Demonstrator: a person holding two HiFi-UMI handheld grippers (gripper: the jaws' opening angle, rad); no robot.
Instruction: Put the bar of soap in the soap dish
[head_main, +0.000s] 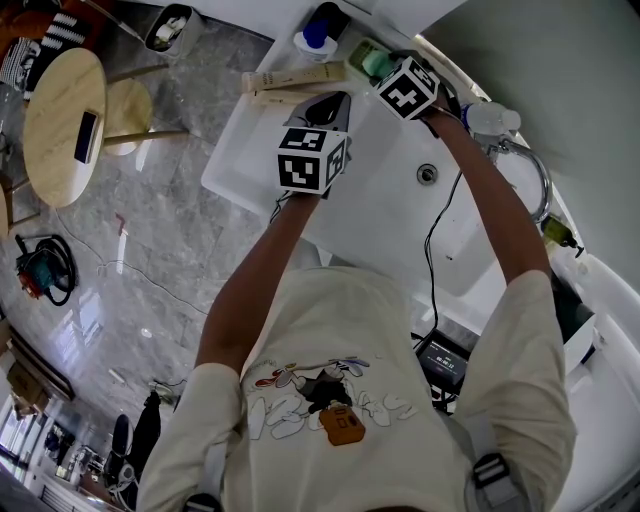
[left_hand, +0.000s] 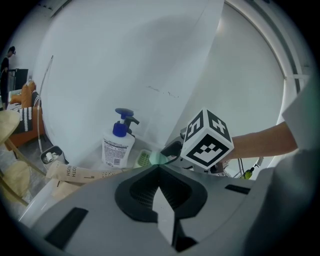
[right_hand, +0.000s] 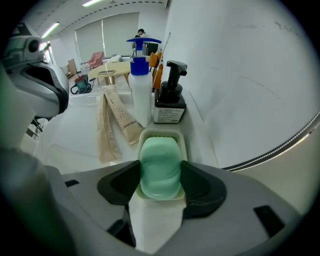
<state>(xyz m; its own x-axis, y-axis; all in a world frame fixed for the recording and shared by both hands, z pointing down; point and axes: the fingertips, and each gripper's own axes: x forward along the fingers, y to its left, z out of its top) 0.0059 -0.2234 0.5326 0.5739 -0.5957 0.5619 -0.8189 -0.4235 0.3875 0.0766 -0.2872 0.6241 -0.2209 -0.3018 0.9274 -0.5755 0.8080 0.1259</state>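
If going by the right gripper view, pretty easy call: got the right gripper clamped on the green soap, one dark pad pressed to each side, low centre of that frame. Sitting inside the outline of the pale dish, though can't tell whether actually resting in it or held just above. Behind the dish, toward the top of the frame, can see a black pump bottle, a white bottle with a blue pump just left of it, and two tan packets lying further left on the white counter. Over in the left gripper view, got the left gripper closed up tight with nothing between the jaws, soap a bit ahead of it at centre frame. From the head view, both grippers up at top centre near the counter's back edge, sink lower right of them.
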